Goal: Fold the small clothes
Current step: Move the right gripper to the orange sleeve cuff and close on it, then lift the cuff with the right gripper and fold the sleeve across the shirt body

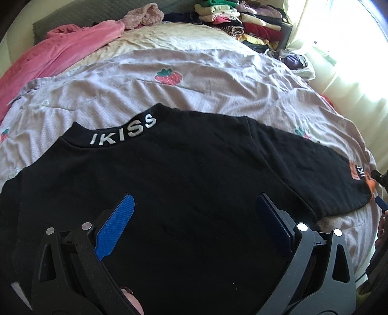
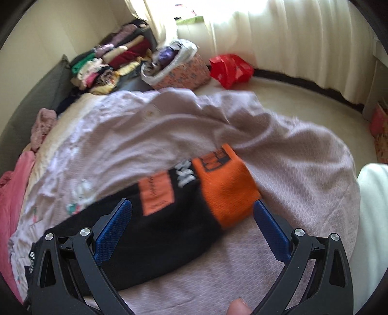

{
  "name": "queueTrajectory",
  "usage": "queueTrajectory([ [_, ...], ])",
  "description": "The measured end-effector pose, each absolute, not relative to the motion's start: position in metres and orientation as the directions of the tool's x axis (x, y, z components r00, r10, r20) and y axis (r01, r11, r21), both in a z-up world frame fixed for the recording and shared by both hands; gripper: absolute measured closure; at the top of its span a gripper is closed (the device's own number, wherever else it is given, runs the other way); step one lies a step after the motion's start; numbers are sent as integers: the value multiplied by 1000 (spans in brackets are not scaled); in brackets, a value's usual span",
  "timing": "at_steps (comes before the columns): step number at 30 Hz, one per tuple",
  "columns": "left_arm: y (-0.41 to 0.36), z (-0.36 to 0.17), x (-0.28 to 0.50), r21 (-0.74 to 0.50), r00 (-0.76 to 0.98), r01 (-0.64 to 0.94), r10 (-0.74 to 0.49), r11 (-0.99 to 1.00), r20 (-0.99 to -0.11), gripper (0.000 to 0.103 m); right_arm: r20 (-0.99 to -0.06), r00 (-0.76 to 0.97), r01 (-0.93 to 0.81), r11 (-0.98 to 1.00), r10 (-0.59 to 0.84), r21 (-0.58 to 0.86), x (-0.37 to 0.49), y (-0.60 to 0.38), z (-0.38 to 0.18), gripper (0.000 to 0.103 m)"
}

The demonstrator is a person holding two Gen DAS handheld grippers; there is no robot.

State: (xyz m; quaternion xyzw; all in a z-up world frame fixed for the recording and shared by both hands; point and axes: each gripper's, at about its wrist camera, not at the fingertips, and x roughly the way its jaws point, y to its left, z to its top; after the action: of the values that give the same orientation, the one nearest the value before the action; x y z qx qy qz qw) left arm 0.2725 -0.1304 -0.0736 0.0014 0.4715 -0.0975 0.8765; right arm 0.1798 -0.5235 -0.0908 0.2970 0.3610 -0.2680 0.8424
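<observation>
Black top (image 1: 184, 184): spread flat on the lilac strawberry sheet (image 1: 194, 80), its collar turned toward the far end of the bed, white letters "IKISS" across the collar band.
Sleeve (image 2: 169, 208): stretched out from the top's body toward the window side, lying flat on the sheet, ending in an orange cuff (image 2: 225, 186) with an orange patch and white lettering just before it; this view is motion-blurred.
Left gripper (image 1: 194, 206): released, its 2 blue fingers (image 1: 116, 225) set wide apart over the body of the top, below the collar; whether the tips touch the cloth I cannot tell.
Right gripper (image 2: 191, 213): released too, jaws wide, straddling the sleeve with the cuff just inside the right-hand finger; nothing is pinched.
Fingertips of the person: 1 shows at the bottom edge of each view, behind the gripper handles.
Pink garment (image 1: 48, 58): crumpled beyond the top's collar, toward the left corner of the bed.
Stacked clothes (image 1: 242, 21): folded piles well beyond the top, at the far end of the bed near the curtain (image 2: 291, 36).
Red bag (image 2: 230, 67): on the floor past the cuff end of the top, beside a patterned basket (image 2: 179, 70).
</observation>
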Motion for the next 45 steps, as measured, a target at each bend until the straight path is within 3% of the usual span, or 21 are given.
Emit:
queueTrajectory([
  [7, -131, -85, 276, -93, 526, 152, -160, 984, -835, 9, -763, 620, 662, 645, -186, 381, 188, -541, -115, 7],
  [9, -131, -88, 276, -93, 525, 147, -158, 985, -837, 9, -761, 614, 666, 656, -211, 355, 190, -540, -114, 24],
  [11, -130, -91, 275, -101, 520, 147, -164, 984, -838, 9, -760, 600, 672, 674, -251, 308, 190, -537, -108, 62],
  [13, -129, -93, 274, -105, 519, 145, -166, 984, -838, 9, -734, 631, 643, 699, -251, 313, 188, -534, -101, 81],
  [14, -129, -93, 274, -103, 520, 143, -164, 984, -838, 9, -723, 642, 632, 710, -254, 312, 187, -532, -97, 83],
  [25, -97, -72, 265, -116, 559, 87, -145, 989, -817, 9, -564, 813, 362, 886, -146, 291, 194, -463, -41, 90],
  [34, -44, -46, 249, -109, 599, 8, -92, 994, -795, 9, -436, 891, 31, 942, 125, 333, 200, -358, 11, 90],
  [45, 32, -28, 230, -190, 639, -132, -63, 973, -767, 9, -443, 795, -331, 909, 414, 255, 224, -213, 53, 92],
])
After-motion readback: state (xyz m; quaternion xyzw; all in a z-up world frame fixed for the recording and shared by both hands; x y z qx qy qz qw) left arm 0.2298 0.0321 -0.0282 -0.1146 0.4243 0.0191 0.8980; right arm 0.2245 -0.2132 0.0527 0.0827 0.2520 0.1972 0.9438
